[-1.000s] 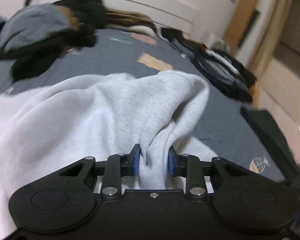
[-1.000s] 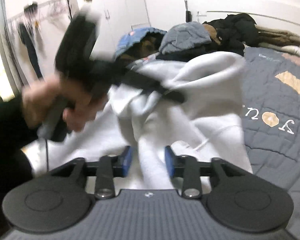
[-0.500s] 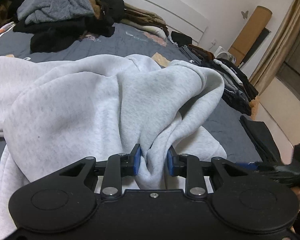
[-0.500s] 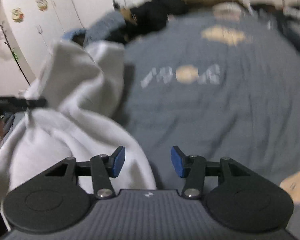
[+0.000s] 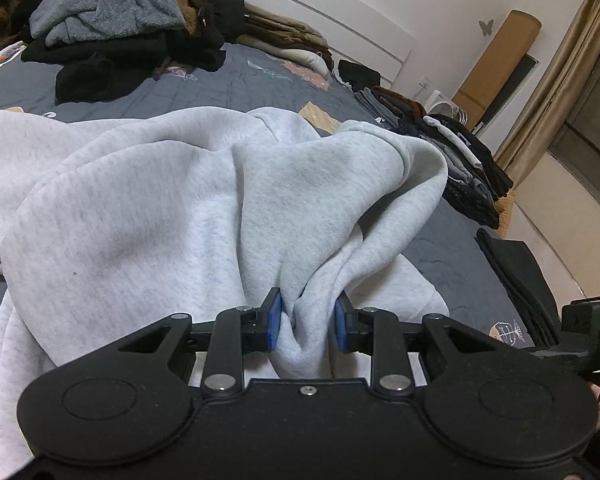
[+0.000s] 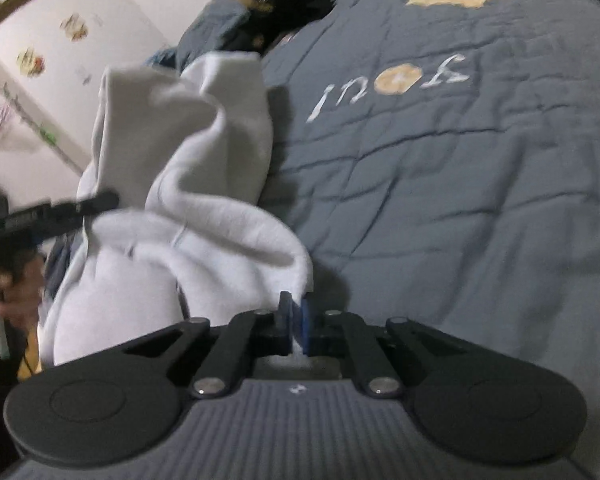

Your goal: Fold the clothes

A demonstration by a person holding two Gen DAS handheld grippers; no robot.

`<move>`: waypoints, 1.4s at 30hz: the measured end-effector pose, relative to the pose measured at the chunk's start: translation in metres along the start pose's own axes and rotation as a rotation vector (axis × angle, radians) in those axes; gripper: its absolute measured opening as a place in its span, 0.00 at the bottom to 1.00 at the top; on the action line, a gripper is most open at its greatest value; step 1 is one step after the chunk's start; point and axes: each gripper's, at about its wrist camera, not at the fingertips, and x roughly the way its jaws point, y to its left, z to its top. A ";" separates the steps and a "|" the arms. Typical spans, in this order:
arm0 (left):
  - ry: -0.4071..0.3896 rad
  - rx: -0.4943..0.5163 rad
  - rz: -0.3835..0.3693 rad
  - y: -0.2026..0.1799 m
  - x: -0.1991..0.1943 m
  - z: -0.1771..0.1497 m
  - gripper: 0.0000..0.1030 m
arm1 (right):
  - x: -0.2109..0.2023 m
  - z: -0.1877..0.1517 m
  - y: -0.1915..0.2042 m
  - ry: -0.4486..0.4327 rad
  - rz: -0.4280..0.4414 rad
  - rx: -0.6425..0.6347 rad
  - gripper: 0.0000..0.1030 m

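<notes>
1. Left tongs (image 5: 306, 322): matte black housing with two round discs, silver pivot screws, blue pads on black fingers.
2. Right tongs (image 6: 294, 322): same black linkage and blue pads, ribbed grey body with a small white mark.

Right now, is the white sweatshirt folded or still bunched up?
Bunched, not folded. The sweatshirt lies in loose rumpled heaps on the bed, with a gathered wad pinched in the left gripper and an edge clamped in the right gripper.
</notes>
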 end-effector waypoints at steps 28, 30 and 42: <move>-0.150 0.202 -0.071 -0.077 -0.006 0.001 0.32 | -0.122 0.106 -0.023 -0.422 -0.641 -0.127 0.13; -0.147 0.200 -0.073 -0.074 -0.006 0.002 0.32 | -0.135 0.094 -0.026 -0.440 -0.617 -0.117 0.24; -0.142 0.205 -0.090 -0.075 -0.006 -0.001 0.32 | -0.125 0.045 -0.144 -0.377 -0.612 0.203 0.48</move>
